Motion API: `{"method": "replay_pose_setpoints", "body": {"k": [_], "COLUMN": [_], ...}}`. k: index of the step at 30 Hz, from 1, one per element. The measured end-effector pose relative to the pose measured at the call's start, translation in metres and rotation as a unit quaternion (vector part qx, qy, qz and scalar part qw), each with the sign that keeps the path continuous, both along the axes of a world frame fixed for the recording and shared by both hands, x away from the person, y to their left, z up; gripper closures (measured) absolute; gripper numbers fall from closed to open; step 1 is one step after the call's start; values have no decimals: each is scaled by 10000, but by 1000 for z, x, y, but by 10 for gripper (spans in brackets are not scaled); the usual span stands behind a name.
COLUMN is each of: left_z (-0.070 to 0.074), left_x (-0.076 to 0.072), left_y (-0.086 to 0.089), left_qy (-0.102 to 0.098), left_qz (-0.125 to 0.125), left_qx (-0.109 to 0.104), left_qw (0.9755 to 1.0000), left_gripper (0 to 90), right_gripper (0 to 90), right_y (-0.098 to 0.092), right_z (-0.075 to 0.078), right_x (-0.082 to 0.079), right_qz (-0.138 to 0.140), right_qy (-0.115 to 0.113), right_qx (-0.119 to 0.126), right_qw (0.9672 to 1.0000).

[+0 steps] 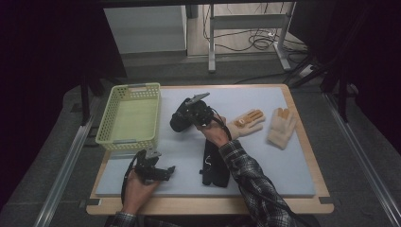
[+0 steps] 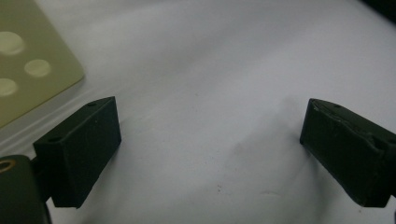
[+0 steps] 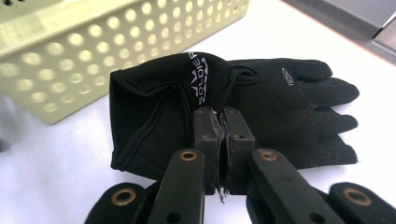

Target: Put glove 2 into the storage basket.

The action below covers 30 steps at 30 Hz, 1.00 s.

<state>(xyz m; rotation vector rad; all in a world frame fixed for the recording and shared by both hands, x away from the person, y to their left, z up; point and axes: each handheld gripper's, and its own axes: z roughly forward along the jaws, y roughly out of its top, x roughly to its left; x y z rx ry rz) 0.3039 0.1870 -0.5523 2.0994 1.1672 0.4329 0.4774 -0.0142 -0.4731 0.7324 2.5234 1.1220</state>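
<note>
R claw [image 3: 224, 140] clamped on black glove [image 3: 261, 107], L claw [image 2: 210, 154] wide

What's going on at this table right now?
A person works with a gripper in each hand. The right gripper is shut on the cuff of a black glove, beside the yellow-green basket. The left gripper hangs open over bare table. Two tan gloves lie on the mat's far right.
</note>
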Motion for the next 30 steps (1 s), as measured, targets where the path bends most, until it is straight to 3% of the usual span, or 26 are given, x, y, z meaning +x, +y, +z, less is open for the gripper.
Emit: {"method": "replay_pose_setpoints", "body": {"k": [4,9,16,24,29,30], "left_z": [0,0,0,0,0,0], "left_x": [0,0,0,0,0,0], "left_y": [0,0,0,0,0,0], "left_qy": [-7,-6,-7,7,6,11], "left_qz": [0,-1,-1,18,18,1], "left_qx": [-4,-1,-1,-23,-23,-5], "left_qw": [10000,10000,10000,10000,10000,10000], "left_gripper": [57,57,57,57,57,57], "right_gripper": [855,855,854,854,854,853], "right_y": [-18,-40,-73,-110,-121,-122], "right_z": [21,39,53,54,45,38], "right_x": [-17,-36,-76,-121,-139,-145], "right_qz": [85,165,416,686,835,993], "right_qy": [-156,-168,-289,-228,-170,-98], "right_qx": [76,205,71,-101,-243,-309], "right_qw": [9998,9995,9987,9973,9961,9945]}}
